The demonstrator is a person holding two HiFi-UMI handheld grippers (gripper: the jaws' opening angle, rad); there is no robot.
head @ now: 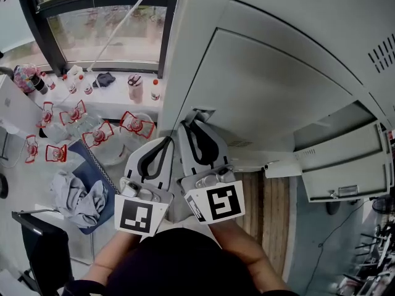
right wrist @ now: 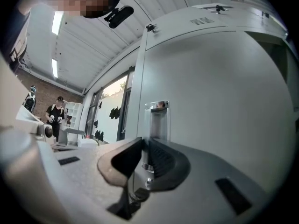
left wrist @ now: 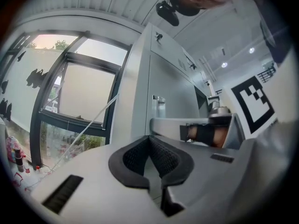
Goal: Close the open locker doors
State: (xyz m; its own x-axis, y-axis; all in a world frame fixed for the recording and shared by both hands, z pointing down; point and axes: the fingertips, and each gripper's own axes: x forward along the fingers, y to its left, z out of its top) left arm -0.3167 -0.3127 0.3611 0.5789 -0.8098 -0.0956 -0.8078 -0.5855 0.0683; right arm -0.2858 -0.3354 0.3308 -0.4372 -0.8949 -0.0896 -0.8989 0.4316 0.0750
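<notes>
Right tongs (right wrist: 144, 146) clamping chrome latch (right wrist: 156, 118), pads pinching its lower end. Latch standing up toward 12 o'clock against grey locker door (right wrist: 219, 101). Left tongs (left wrist: 150, 141) pressing together, gripping nothing, sitting at 9 o'clock of right. Two lower doors (head: 342, 162) hanging open at 3 o'clock in head view. Marker cubes (head: 216, 203) showing black-white squares.

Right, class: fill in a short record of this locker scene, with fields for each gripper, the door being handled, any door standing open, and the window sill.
left gripper: jaws together, nothing between them
right gripper: closed on the handle
door handled: grey locker door, upright in front of both grippers
open door: swung out, low at the right of the head view
window sill: small bottles standing on it
</notes>
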